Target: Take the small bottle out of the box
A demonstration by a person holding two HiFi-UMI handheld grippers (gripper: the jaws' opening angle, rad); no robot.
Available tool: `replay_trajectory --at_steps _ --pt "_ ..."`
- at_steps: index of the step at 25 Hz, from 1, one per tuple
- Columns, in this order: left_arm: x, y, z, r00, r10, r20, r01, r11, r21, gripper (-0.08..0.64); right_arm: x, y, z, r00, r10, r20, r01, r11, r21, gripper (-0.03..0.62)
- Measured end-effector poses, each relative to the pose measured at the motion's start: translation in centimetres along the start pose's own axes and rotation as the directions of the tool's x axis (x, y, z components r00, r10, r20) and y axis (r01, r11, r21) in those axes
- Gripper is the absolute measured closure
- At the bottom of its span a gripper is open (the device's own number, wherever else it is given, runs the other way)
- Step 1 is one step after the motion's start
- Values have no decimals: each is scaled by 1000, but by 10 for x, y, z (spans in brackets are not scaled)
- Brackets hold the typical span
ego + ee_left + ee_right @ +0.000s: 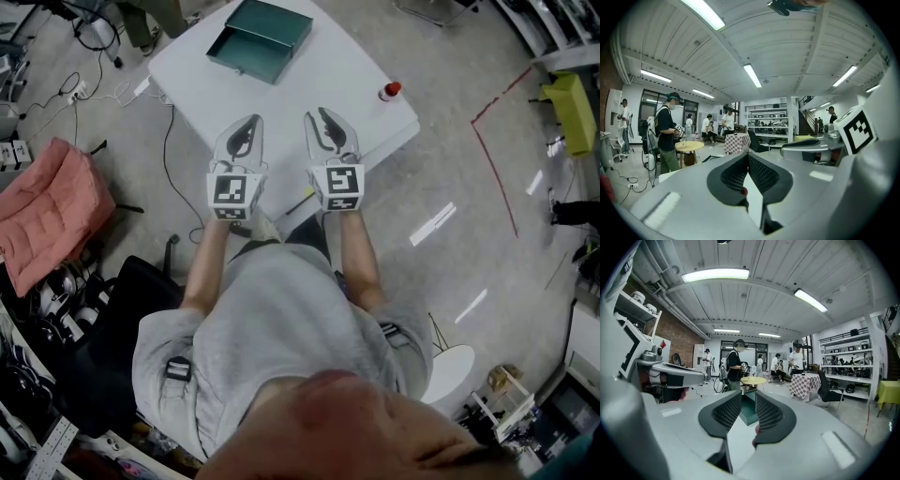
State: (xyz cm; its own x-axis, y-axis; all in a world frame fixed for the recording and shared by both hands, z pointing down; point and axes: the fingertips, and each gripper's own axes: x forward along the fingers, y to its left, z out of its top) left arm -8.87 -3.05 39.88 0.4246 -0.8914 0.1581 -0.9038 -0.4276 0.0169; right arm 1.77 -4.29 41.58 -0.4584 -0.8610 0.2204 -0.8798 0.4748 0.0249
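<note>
A teal box [261, 39] lies open at the far end of the white table [319, 70]; the right gripper view shows the box [749, 412] through the gap between the jaws. A small red-capped bottle [390, 91] stands on the table's right part, outside the box. Both grippers hover side by side over the table's near edge, pointing at the box and well short of it. My left gripper [249, 122] has its tips together [748, 155] with nothing in them. My right gripper [322, 114] stands a little open [748, 394], and its jaws are empty.
A pink cushion [47, 216] and cables [169, 150] lie on the floor to the left, and a black chair [122, 309] stands beside me. Red tape [492, 150] marks the floor on the right. People stand around a round yellow table [753, 380] far behind the box.
</note>
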Motion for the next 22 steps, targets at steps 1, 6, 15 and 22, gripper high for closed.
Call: replay_trajectory --at_steps 1,6,15,22 --pt "-5 2 -1 1000 1 0 -1 1000 0 548 -2 4 -1 1000 -1 -2 1 1000 -4 502" --pt "-30 12 -7 1000 13 -2 -13 1000 2 548 -13 26 -4 1000 1 -4 -1 1000 -22 529" --pt "-73 27 -21 1000 21 -15 -21 1000 5 548 -37 51 -10 999 -43 5 43 999 -29 581" --pt "-100 33 -32 999 26 -33 -26 1000 7 548 -58 65 -23 998 -55 -6 55 998 -26 588"
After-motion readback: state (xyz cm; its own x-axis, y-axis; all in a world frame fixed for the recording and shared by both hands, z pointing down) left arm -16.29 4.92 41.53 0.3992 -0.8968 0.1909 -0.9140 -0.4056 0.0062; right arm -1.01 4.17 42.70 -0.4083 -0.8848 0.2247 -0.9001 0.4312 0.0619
